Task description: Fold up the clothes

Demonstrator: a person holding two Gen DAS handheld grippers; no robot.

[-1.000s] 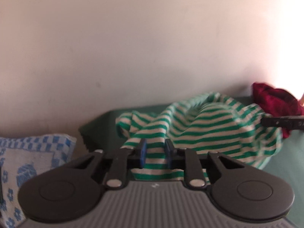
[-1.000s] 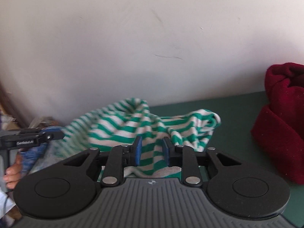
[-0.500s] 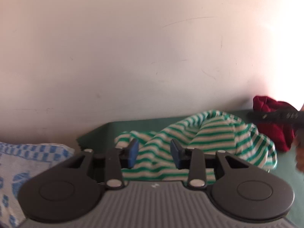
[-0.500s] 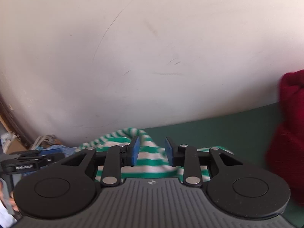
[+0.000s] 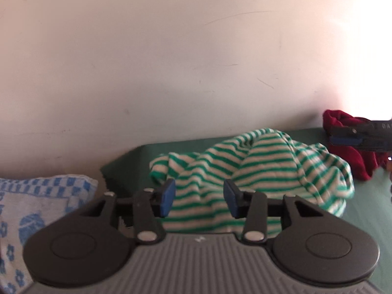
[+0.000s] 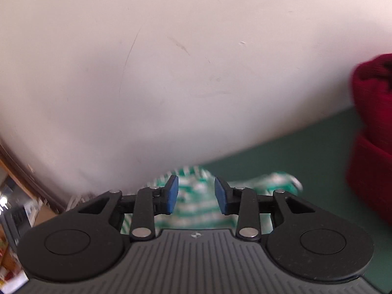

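Left gripper (image 5: 199,197): blue pads (image 5: 167,197) set well apart, nothing between them. Behind the gap lies the striped garment (image 5: 257,169), green and white, crumpled in a loose mound on the green surface (image 5: 127,169). Contact between the pads and the cloth cannot be confirmed; the fingers appear to stand in front of it.

Right gripper (image 6: 196,197): jaws likewise parted, gap somewhat narrower, nothing clamped. The striped garment (image 6: 196,210) shows blurred behind and below the fingers.

Surroundings, left wrist view: a red garment (image 5: 348,147) is bunched at the far right of the green surface, just beyond the striped garment. The right gripper (image 5: 362,136) enters from the right edge in front of it. A blue-and-white patterned cloth (image 5: 31,201) lies off the surface's left end. A pale wall (image 5: 171,61) backs the scene.

Right wrist view only: the red garment (image 6: 372,142) fills the right edge, large and close; a wooden frame and clutter (image 6: 14,196) appear at lower left. The patterned cloth is outside this view.
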